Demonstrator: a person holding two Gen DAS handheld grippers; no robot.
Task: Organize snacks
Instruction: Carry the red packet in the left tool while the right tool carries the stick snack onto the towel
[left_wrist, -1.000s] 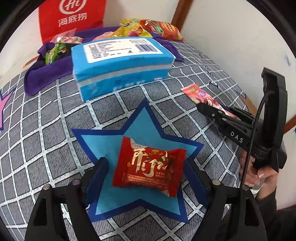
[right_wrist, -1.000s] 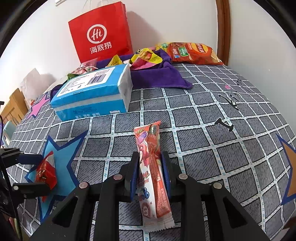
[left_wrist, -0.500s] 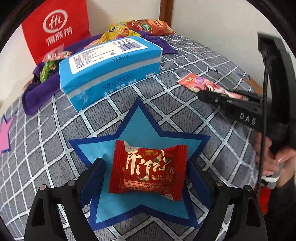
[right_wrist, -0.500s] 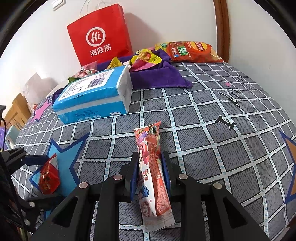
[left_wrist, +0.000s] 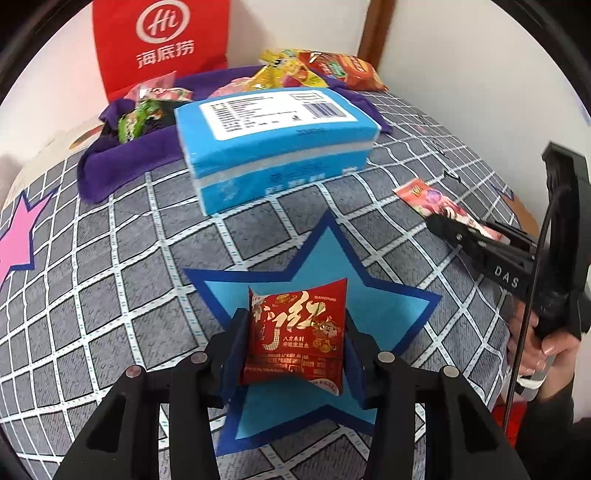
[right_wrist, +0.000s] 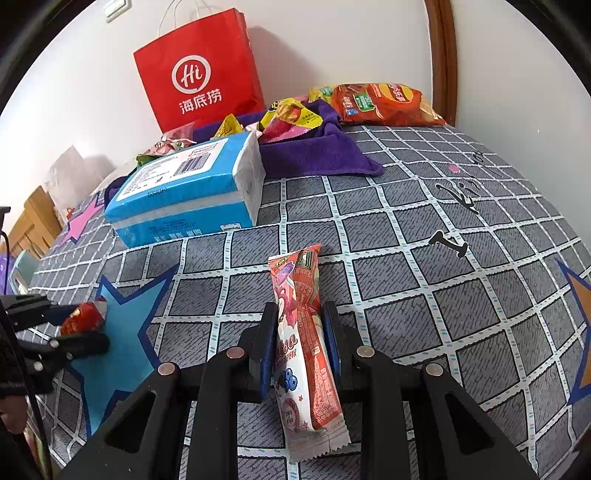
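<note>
Red snack packet (left_wrist: 297, 332) pinched between the closing left gripper (left_wrist: 295, 354) pads.
Right gripper (right_wrist: 300, 347) clamps a long pink snack stick (right_wrist: 303, 332) — blue box (right_wrist: 188, 195) ahead of both.

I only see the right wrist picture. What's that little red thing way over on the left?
Observer: A red snack packet with gold writing on its front. Your view shows only its end.
Child: Is the other tool grabbing it?
Observer: Yes. The left tool is closing, with its pads pressing both sides, and the packet bows between them.
Child: Who's holding my tool?
Observer: A hand grips the handle of the right tool.
</note>
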